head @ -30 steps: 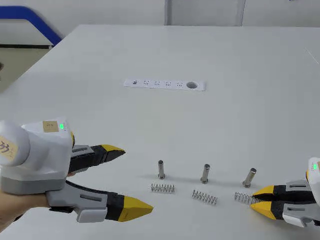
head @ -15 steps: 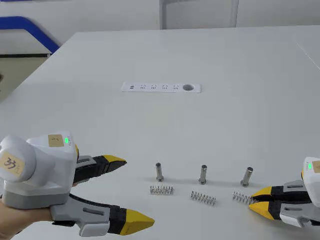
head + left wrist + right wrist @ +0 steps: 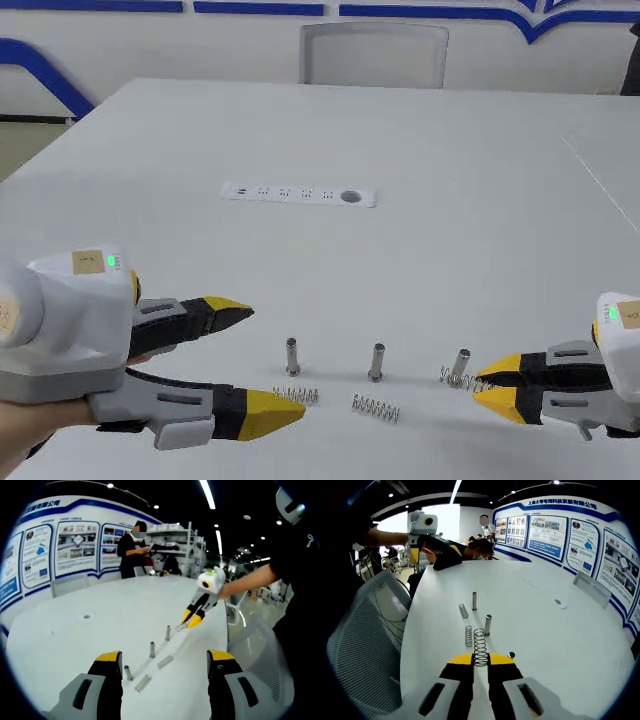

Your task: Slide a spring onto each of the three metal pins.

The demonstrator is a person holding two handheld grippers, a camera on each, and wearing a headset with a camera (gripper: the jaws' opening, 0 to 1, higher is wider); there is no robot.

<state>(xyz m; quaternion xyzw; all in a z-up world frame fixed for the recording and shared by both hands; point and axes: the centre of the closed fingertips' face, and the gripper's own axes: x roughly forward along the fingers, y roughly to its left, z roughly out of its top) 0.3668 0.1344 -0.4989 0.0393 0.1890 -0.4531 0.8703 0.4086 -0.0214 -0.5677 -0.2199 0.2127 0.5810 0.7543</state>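
- Our right gripper [image 3: 483, 385] pinches a spring [image 3: 480, 647] in its jaws beside the right pin [image 3: 460, 366], near the worktop [image 3: 400, 130] front edge.
- Our left gripper [image 3: 275, 360] has its jaws spread.

Three upright pins [image 3: 377, 361] (springs [image 3: 375, 407] beside)

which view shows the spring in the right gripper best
The right gripper view: the small coiled metal spring stands close and large, pinched between the right gripper's yellow tips. The head view shows it small, beside a metal pin; the left gripper view, tiny and far.
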